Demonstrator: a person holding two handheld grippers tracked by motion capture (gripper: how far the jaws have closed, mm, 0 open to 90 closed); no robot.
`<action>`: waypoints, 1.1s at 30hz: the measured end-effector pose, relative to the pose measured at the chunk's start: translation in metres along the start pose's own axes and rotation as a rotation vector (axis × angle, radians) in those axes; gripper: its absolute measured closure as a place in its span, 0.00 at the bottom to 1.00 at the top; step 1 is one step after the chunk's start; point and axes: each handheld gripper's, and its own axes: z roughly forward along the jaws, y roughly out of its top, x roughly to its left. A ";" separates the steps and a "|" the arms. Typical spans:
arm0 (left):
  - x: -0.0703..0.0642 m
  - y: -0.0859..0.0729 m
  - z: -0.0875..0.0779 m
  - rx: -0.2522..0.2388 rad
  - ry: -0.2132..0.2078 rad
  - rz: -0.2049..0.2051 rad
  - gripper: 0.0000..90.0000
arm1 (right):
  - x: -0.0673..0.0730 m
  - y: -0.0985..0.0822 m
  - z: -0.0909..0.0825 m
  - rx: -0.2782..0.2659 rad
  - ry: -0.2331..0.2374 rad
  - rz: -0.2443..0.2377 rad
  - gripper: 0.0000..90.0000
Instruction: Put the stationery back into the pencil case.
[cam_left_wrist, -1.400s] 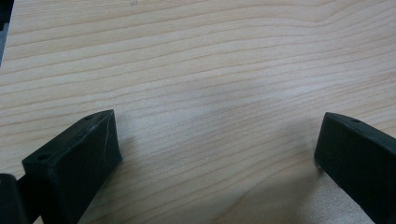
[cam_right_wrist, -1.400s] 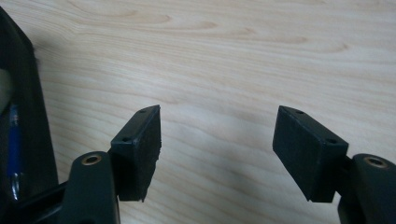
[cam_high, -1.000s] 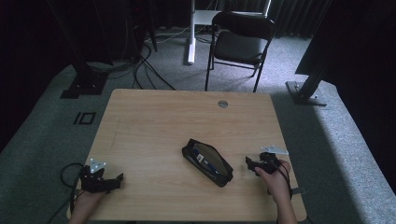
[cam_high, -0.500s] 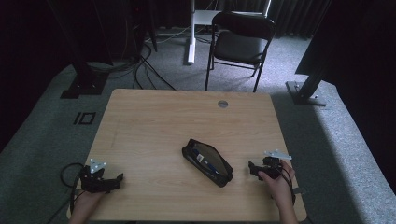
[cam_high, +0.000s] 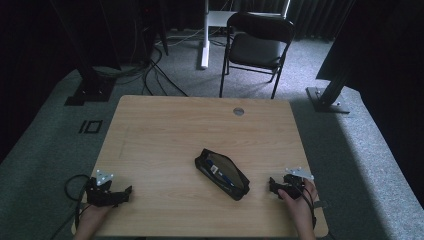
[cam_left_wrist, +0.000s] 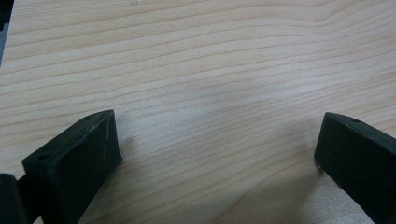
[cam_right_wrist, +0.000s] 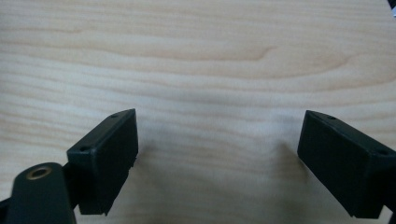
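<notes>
A black pencil case (cam_high: 222, 173) lies open on the wooden table (cam_high: 200, 125), slanted, with a blue item inside it. My left gripper (cam_high: 126, 190) rests near the table's front left corner, held by a hand. In the left gripper view the jaws stand wide apart over bare wood, so the left gripper (cam_left_wrist: 215, 154) is open and holds nothing. My right gripper (cam_high: 272, 186) sits on the table just right of the case, apart from it. Its jaws in the right gripper view are also spread over bare wood, the right gripper (cam_right_wrist: 217, 154) open and empty.
A round grommet (cam_high: 238, 111) sits near the table's far edge. Behind the table stand a black folding chair (cam_high: 257, 45), a white desk leg (cam_high: 204, 35) and floor cables (cam_high: 150, 70). Dark stand bases (cam_high: 327, 97) flank the table on grey carpet.
The right hand and its gripper have drawn back slightly toward the front right of the table, away from the pencil case. The left gripper has stayed in place.
</notes>
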 end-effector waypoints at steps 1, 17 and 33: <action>0.000 0.000 0.000 0.000 0.000 0.000 0.00 | 0.000 -0.001 0.000 0.002 -0.003 0.002 0.13; 0.000 0.000 0.000 0.000 0.000 0.000 0.00 | -0.005 -0.010 -0.005 -0.011 -0.030 0.038 0.13; 0.000 0.000 0.000 0.000 0.000 0.000 0.00 | -0.005 -0.010 -0.005 -0.012 -0.030 0.037 0.13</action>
